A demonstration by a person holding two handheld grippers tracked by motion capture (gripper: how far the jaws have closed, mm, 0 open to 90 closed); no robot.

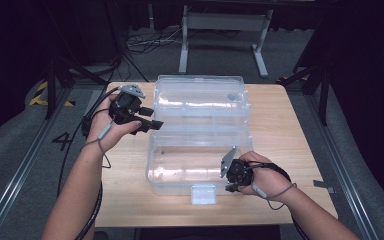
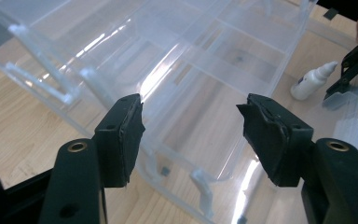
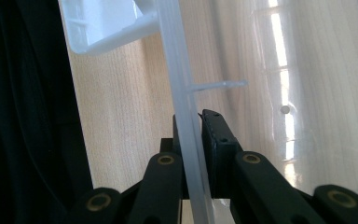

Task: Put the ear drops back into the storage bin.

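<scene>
A clear plastic box (image 1: 180,170) stands on the wooden table (image 1: 280,130) with its lid (image 1: 200,97) swung open toward the back. My right gripper (image 1: 231,182) is shut on the box's front wall near its right end; the right gripper view has the thin clear wall (image 3: 177,70) pinched between the jaws of that gripper (image 3: 193,126). My left gripper (image 1: 150,119) hovers at the box's left side by the hinge line, open, nothing between its fingers. In the left gripper view that gripper (image 2: 190,135) looks down into the clear compartments (image 2: 205,60).
A small white dropper bottle (image 2: 313,80) lies near the right gripper (image 2: 354,70); whether it is inside the box I cannot tell. A white latch (image 1: 203,194) sticks out at the box's front. Dark floor, cables and a metal stand lie beyond the table.
</scene>
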